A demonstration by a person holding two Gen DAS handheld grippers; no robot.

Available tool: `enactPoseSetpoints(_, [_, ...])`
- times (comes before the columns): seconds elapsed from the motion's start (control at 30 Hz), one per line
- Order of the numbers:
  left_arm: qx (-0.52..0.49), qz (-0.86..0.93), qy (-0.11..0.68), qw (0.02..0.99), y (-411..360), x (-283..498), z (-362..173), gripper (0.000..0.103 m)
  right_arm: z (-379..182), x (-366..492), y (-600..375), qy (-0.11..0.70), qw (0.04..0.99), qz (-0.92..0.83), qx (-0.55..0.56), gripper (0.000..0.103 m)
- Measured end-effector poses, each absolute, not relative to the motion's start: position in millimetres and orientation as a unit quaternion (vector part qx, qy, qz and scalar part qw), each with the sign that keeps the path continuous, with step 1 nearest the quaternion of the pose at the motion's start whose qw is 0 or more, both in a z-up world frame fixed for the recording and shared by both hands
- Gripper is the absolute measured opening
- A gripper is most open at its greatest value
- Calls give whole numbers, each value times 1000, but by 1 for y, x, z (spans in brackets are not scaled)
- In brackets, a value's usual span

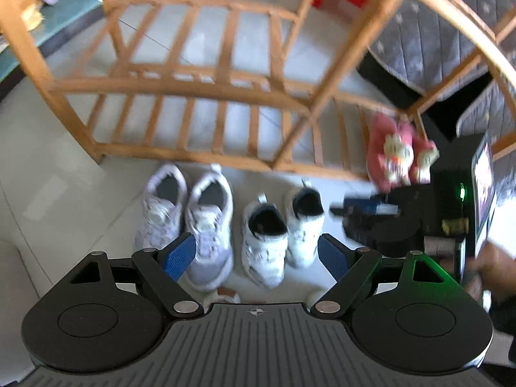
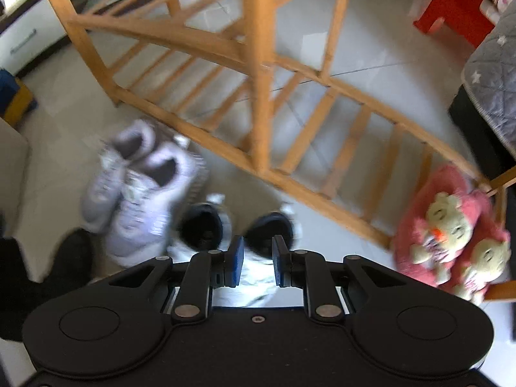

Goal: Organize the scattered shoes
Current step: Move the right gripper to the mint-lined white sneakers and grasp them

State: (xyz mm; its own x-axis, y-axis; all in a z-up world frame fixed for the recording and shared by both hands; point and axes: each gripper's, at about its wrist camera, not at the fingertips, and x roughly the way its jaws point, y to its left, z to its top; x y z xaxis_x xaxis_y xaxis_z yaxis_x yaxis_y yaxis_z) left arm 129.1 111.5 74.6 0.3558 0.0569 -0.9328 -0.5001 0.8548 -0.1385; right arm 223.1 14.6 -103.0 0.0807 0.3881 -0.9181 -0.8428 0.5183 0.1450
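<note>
No readable words, brand names or numbers appear in either view. The only sign is a small white crosshair mark (image 1: pixel 257 312) printed on the ribbed grey body of the left gripper, at the lower centre of the left wrist view. The red-and-white packaging on the red plastic stool (image 2: pixel 464 3), upper right of the right wrist view, is too blurred to read.

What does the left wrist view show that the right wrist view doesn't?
Only the left wrist view shows the right claw from outside, beside the pink slippers, and the white shoes in full. Only the right wrist view shows a white drawer cabinet and a dark shoe. Both show the wooden rack, lavender sneakers and red stool.
</note>
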Motion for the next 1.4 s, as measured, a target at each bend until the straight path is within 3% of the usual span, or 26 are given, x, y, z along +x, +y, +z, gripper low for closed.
enactPoseSetpoints(0.27, [-229, 217, 486, 815, 141, 117, 103, 84, -101, 203, 52, 539, 701, 423, -194, 23])
enactPoseSetpoints(0.47, [-253, 245, 467, 811, 163, 107, 111, 84, -105, 193, 93, 528, 719, 420, -165, 37])
enactPoseSetpoints(0.8, [-271, 252, 464, 805, 178, 98, 114, 84, -135, 197, 148, 554, 730, 379, -126, 37])
enactPoseSetpoints(1.4, [-292, 217, 458, 811, 158, 111, 116, 84, -141, 158, 12, 583, 721, 324, -185, 37])
